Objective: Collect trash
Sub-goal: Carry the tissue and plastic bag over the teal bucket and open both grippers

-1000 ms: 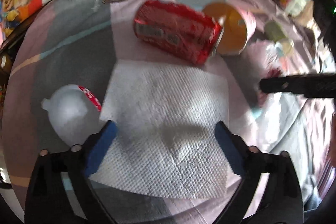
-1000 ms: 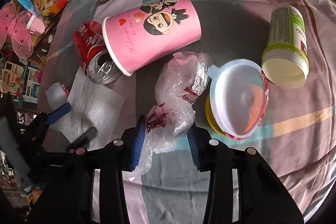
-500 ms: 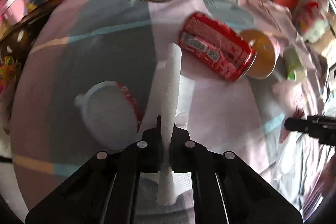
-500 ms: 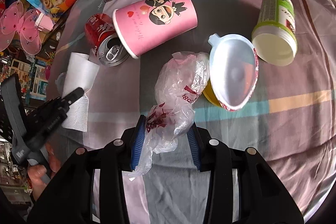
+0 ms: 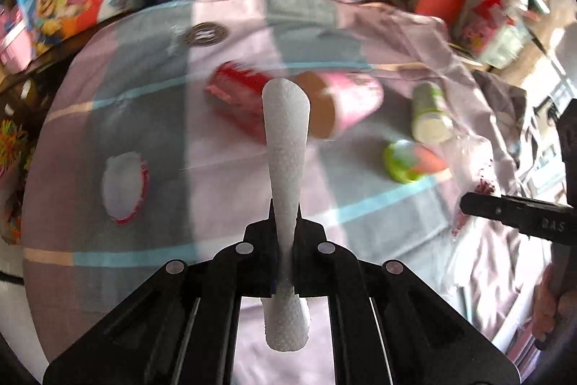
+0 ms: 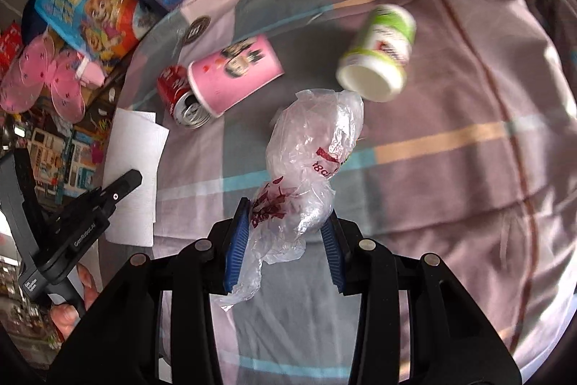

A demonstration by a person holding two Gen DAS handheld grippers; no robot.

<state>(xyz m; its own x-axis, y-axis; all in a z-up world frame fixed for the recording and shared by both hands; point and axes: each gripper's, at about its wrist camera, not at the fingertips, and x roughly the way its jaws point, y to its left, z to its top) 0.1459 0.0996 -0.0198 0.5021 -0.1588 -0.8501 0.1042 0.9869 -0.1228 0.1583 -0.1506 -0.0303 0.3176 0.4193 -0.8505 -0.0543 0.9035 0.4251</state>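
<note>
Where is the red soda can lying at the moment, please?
In the right wrist view the red soda can lies on its side at upper left on the bedsheet, against the pink paper cup, near the white napkin.

Black angular gripper frames with silver screws, blue-padded fingers [image 6: 236, 240].

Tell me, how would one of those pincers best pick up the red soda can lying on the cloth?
Grip the red can across the middle of its round body, coming down from above. It lies on its side with its opened top toward the right wrist camera, and the pink cup lies tight against one flank, so a sideways approach looks blocked. Both grippers are currently full.
</note>
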